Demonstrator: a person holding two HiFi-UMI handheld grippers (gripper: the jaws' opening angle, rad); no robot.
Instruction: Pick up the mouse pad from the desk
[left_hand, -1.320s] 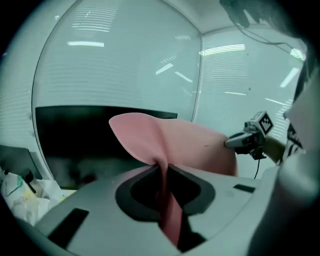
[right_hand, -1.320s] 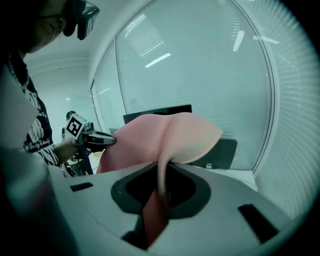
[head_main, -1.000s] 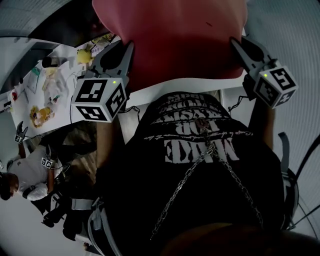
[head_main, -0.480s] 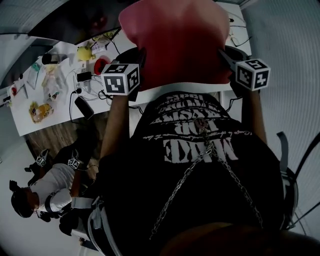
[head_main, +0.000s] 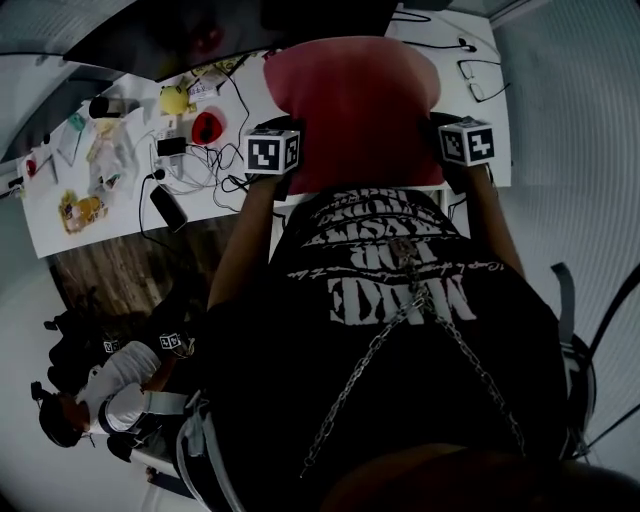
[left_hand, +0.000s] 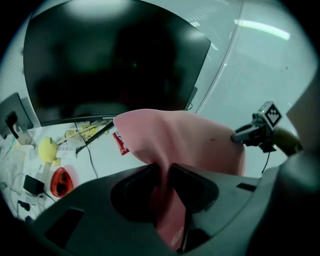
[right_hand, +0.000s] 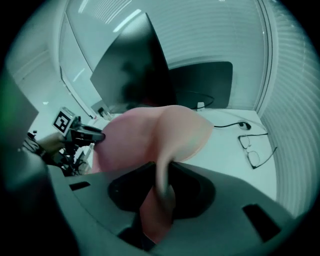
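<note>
The pink mouse pad (head_main: 350, 110) hangs spread between my two grippers, low over the white desk (head_main: 110, 225). My left gripper (head_main: 274, 128) holds its left edge, and in the left gripper view the pad (left_hand: 175, 140) runs folded between that gripper's (left_hand: 164, 167) jaws. My right gripper (head_main: 441, 122) has the right edge, and in the right gripper view the pad (right_hand: 145, 140) passes between that gripper's (right_hand: 161, 170) jaws. Both pairs of jaws are opening, with the pad still touching them. The far gripper shows in each gripper view.
A dark monitor (left_hand: 110, 55) stands at the desk's back. Left of the pad lie a red mouse-like thing (head_main: 207, 127), a yellow object (head_main: 173, 100), cables and a black box (head_main: 167, 207). Glasses (head_main: 482, 78) lie at the right. Another person (head_main: 100, 380) is at lower left.
Both grippers have sunk toward the desk with the mouse pad between them. The pad now looks smaller and lower over the desk.
</note>
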